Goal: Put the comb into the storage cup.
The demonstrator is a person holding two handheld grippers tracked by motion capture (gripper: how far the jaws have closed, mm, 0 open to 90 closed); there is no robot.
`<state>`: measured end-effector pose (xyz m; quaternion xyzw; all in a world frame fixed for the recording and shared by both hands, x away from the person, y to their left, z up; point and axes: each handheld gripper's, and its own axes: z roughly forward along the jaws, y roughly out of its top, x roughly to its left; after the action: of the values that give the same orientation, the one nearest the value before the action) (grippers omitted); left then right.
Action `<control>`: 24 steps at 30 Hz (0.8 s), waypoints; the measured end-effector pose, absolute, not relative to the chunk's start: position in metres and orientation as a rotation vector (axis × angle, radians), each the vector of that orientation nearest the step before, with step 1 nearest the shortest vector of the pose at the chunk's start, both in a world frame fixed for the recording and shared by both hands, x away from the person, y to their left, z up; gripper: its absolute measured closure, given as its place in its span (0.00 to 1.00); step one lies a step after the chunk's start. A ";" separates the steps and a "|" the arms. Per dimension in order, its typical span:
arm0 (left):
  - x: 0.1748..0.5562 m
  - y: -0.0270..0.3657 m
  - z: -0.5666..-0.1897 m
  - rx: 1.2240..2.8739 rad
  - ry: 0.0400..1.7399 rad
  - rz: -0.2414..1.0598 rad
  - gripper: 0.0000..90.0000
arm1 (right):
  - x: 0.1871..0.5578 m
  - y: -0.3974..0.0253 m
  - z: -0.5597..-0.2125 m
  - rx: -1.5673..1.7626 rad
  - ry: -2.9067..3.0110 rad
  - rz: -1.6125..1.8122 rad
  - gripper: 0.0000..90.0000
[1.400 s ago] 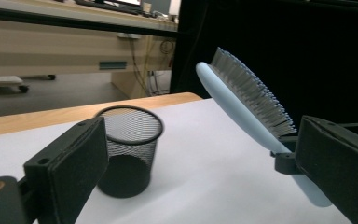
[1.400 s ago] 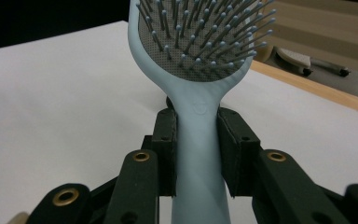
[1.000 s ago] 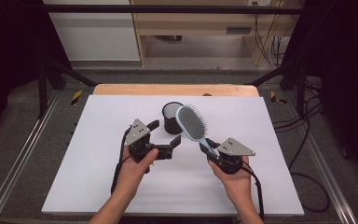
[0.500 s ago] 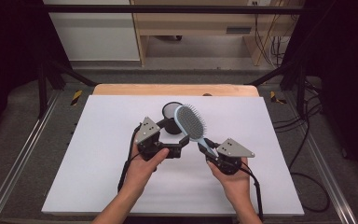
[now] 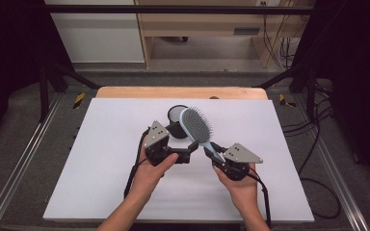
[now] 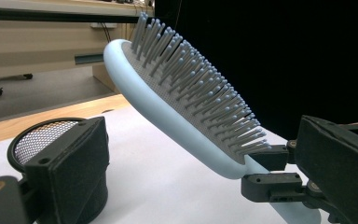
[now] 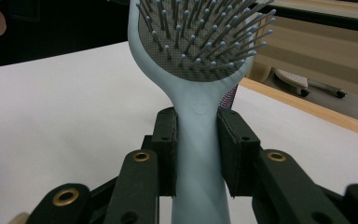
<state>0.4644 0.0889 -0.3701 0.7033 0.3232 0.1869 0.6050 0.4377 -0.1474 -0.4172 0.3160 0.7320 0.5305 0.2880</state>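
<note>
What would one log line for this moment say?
right tool: shut on hairbrush handle, brush raised off table | left tool: open, jaws astride brush neck | mesh cup: upright on white table, behind brush

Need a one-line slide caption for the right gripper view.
Right gripper clamps the handle of a light blue paddle hairbrush, bristles facing the camera, above the white table.

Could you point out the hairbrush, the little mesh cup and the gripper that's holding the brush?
hairbrush (image 5: 196, 124), high view, on the bristle pad.
mesh cup (image 6: 44, 135), left gripper view, on its mesh top.
right gripper (image 7: 196, 140), right gripper view, between its pads on the brush handle.
</note>
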 end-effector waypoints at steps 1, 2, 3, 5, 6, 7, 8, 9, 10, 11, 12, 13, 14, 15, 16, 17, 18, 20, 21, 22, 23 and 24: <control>0.465 0.089 -0.370 1.625 0.751 0.426 0.03 | 0.438 -0.147 -0.417 0.842 1.955 1.417 0.77; 0.466 0.088 -0.371 1.619 0.756 0.415 0.03 | 0.437 -0.146 -0.417 0.834 1.955 1.417 0.77; 0.467 0.088 -0.371 1.609 0.764 0.400 0.03 | 0.437 -0.146 -0.417 0.830 1.955 1.417 0.77; 0.469 0.088 -0.371 1.594 0.773 0.376 0.03 | 0.437 -0.145 -0.417 0.829 1.956 1.415 0.77; 0.470 0.088 -0.371 1.586 0.779 0.360 0.03 | 0.436 -0.145 -0.417 0.826 1.956 1.415 0.77; 0.470 0.088 -0.371 1.582 0.785 0.347 0.03 | 0.436 -0.144 -0.417 0.824 1.956 1.416 0.77; 0.471 0.088 -0.372 1.580 0.790 0.340 0.03 | 0.436 -0.143 -0.417 0.820 1.956 1.415 0.77; 0.472 0.088 -0.373 1.580 0.794 0.334 0.04 | 0.435 -0.142 -0.417 0.810 1.955 1.416 0.77; 0.473 0.088 -0.373 1.574 0.802 0.324 0.04 | 0.435 -0.142 -0.417 0.810 1.955 1.416 0.77; 0.474 0.087 -0.374 1.566 0.808 0.310 0.04 | 0.435 -0.142 -0.417 0.807 1.954 1.416 0.77; 0.475 0.088 -0.374 1.562 0.811 0.298 0.04 | 0.435 -0.141 -0.417 0.804 1.955 1.419 0.77; 0.476 0.088 -0.375 1.550 0.818 0.287 0.04 | 0.435 -0.140 -0.417 0.802 1.956 1.422 0.77; 0.477 0.088 -0.375 1.539 0.823 0.278 0.04 | 0.434 -0.140 -0.417 0.796 1.957 1.423 0.77; 0.478 0.088 -0.375 1.528 0.831 0.267 0.04 | 0.434 -0.138 -0.418 0.787 1.960 1.424 0.77; 0.478 0.089 -0.375 1.516 0.839 0.254 0.04 | 0.434 -0.138 -0.418 0.787 1.960 1.424 0.77; 0.479 0.089 -0.376 1.508 0.843 0.244 0.05 | 0.433 -0.136 -0.418 0.777 1.963 1.423 0.77; 0.480 0.089 -0.376 1.503 0.850 0.239 0.05 | 0.433 -0.135 -0.418 0.773 1.965 1.423 0.77; 0.481 0.089 -0.376 1.495 0.858 0.233 0.05 | 0.432 -0.133 -0.418 0.762 1.970 1.421 0.77; 0.481 0.089 -0.377 1.492 0.860 0.232 0.05 | 0.432 -0.133 -0.418 0.762 1.970 1.421 0.77; 0.482 0.089 -0.377 1.487 0.865 0.232 0.05 | 0.432 -0.132 -0.418 0.759 1.973 1.419 0.77; 0.482 0.089 -0.377 1.480 0.870 0.230 0.05 | 0.431 -0.132 -0.419 0.755 1.976 1.420 0.77; 0.483 0.089 -0.377 1.470 0.877 0.226 0.05 | 0.431 -0.131 -0.419 0.752 1.977 1.419 0.77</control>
<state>0.4826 0.0893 -0.3772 0.6470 0.3861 0.0995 0.6499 0.4313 -0.1308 -0.4189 0.2823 0.7422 0.5328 0.2927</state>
